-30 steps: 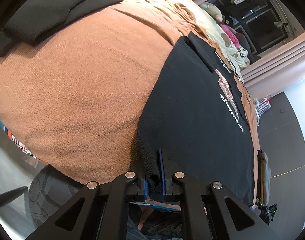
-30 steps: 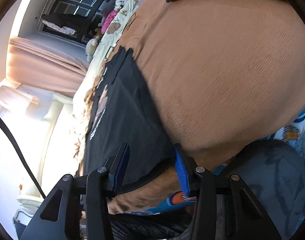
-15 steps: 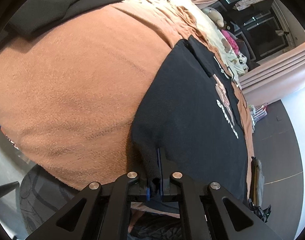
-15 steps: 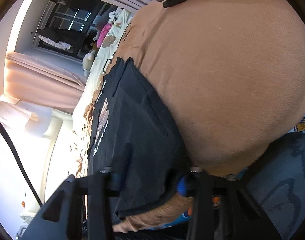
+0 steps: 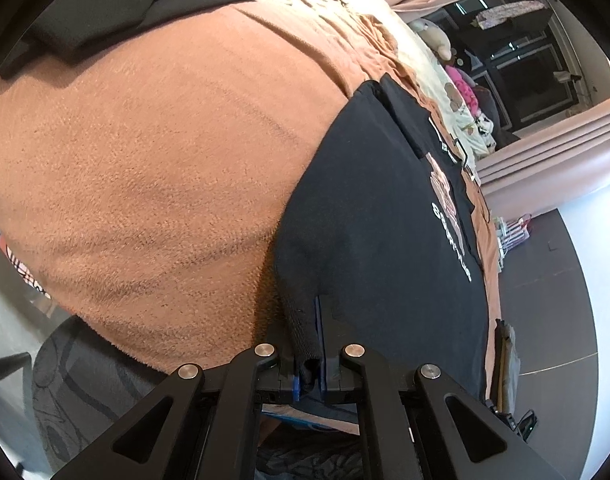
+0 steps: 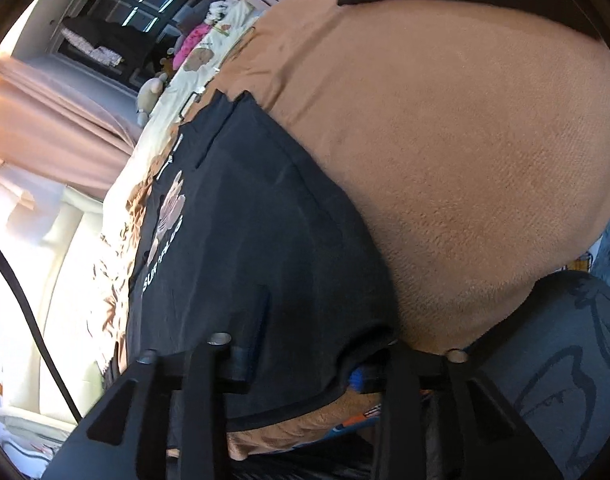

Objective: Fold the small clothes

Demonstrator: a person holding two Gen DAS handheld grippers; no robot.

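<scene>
Jaws of the left gripper (image 5: 309, 360) pinch the hem corner of the black T-shirt (image 5: 385, 216); the right gripper (image 6: 305, 344) stands wide around the other corner. Spread flat on the brown blanket (image 5: 153, 152), the shirt looks light and limp, so both hem corners are probably the best hold.

Lying flat on the blanket (image 5: 153, 168): a T-shirt (image 5: 385, 216) at 3 o'clock, folded clothes (image 5: 117, 0) far off at 11 o'clock.

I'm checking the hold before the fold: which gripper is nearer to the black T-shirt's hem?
Left. The left gripper is shut on the black T-shirt at its hem corner; the right gripper is open, fingers straddling the hem without clamping.
</scene>
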